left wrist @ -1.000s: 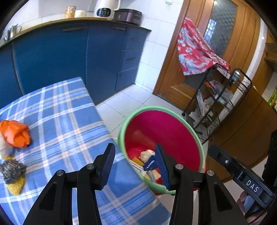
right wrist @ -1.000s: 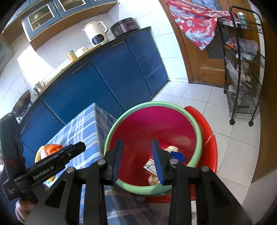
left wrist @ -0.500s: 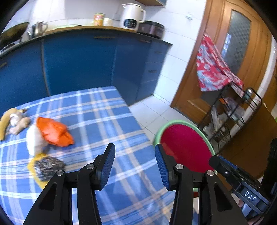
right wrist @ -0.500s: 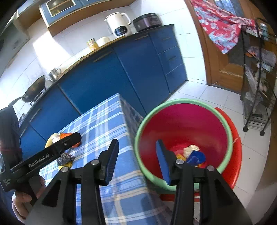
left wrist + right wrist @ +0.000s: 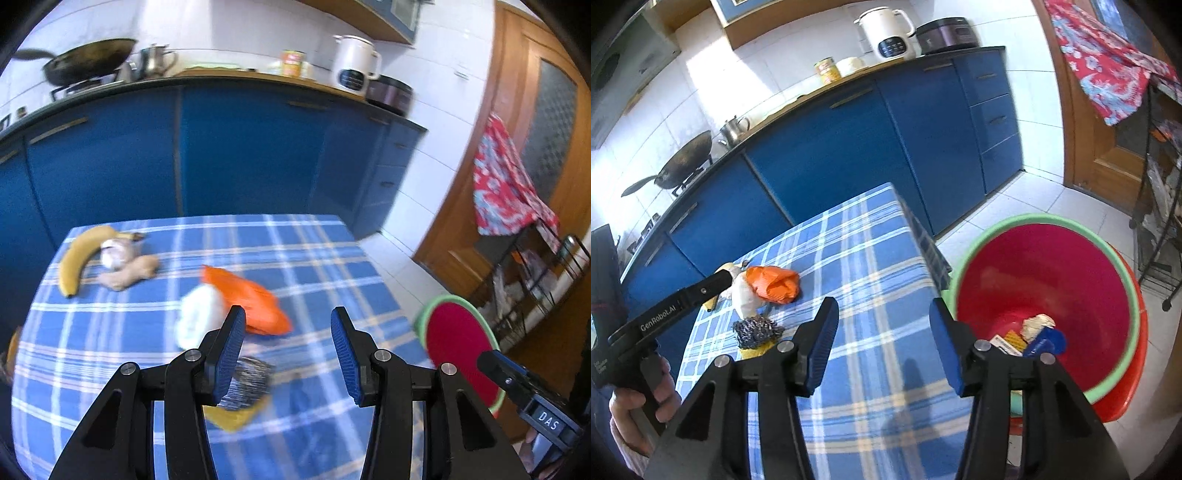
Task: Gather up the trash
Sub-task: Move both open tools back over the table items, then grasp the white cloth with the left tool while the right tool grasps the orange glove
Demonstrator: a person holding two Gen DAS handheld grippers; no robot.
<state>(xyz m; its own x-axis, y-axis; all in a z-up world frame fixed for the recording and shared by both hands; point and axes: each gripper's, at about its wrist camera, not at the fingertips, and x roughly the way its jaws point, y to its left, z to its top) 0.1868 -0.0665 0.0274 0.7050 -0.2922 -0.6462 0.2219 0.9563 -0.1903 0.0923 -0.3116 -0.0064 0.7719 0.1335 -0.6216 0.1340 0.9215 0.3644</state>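
Now over the checked tablecloth (image 5: 317,258), both grippers empty. Left gripper (image 5: 287,354) with jaws apart, nothing between the pads; right gripper (image 5: 882,343) likewise apart, having just been opening, also holding nothing. From the left gripper, trash cluster close ahead at about 11 o'clock: crumpled orange wrapper (image 5: 247,299) just past the left pad, white wad (image 5: 199,317) touching it at 10 o'clock, steel-wool scourer (image 5: 249,380) on a yellow sponge (image 5: 232,415) low beside that same pad. From the right gripper, same cluster farther off at 10 o'clock across open cloth. Left hand judged the nearer for the next pick. Long axis of the wrapper running roughly 11-to-5 in the left view, slantwise to the jaw line, so probably calling for a slight wrist roll. Wrapper soft, shiny and creased; likely to crush on closing. Red bin (image 5: 1045,291) with green rim at 2 o'clock of the right gripper, beside the table, already holding scraps. Banana (image 5: 79,254) and ginger (image 5: 129,273) far at 10 o'clock; blurred.
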